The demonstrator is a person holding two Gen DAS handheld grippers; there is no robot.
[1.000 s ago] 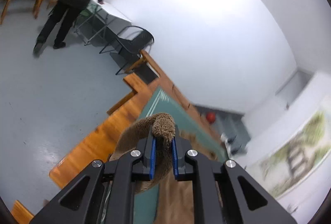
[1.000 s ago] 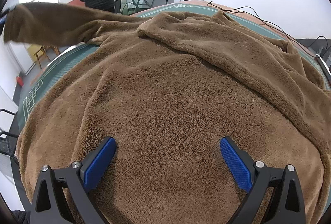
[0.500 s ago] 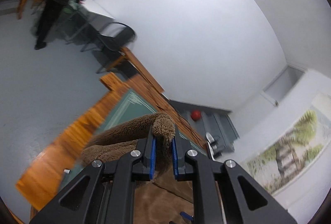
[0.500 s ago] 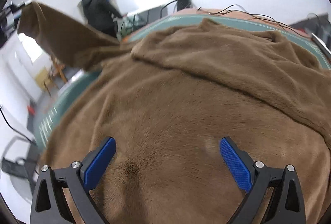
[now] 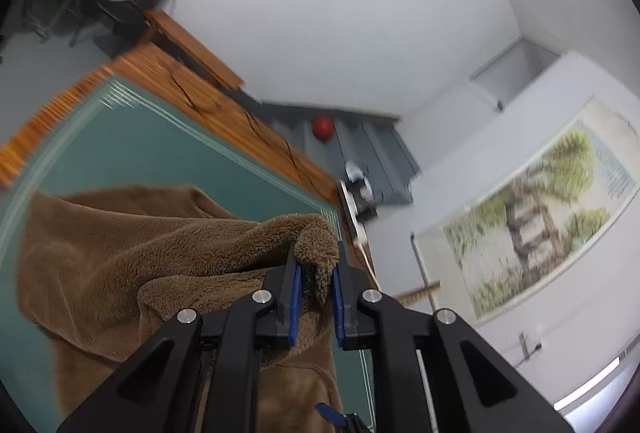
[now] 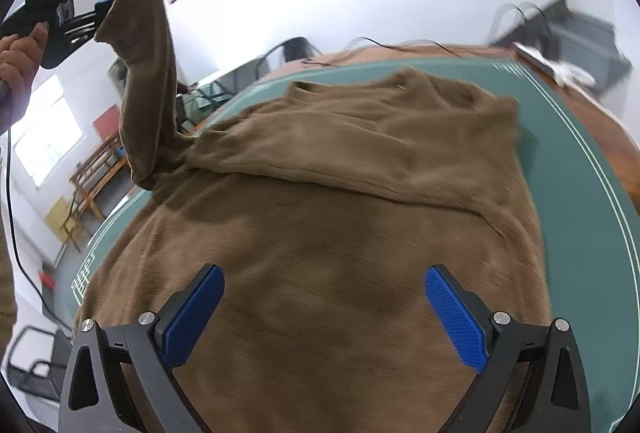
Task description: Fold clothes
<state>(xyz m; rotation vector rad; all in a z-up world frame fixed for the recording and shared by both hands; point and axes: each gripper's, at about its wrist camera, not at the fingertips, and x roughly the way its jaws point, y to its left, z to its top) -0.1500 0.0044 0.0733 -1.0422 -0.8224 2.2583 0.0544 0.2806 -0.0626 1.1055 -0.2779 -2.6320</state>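
A fuzzy brown fleece garment [image 6: 340, 217] lies spread over the green-topped table with a wooden rim [image 6: 592, 193]. The left gripper [image 5: 314, 307] is clamped on the cuff of one sleeve [image 6: 148, 81], holding it high above the table. The right gripper [image 6: 324, 317] hovers over the garment's body, its blue-padded fingers [image 6: 456, 317] wide apart.

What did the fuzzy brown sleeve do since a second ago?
The left tool lifted the sleeve from stretched out sideways to hanging high, swinging it in over the sweater. It stayed shut on the cuff. The right tool stayed open, hovering over the sweater on the green table.
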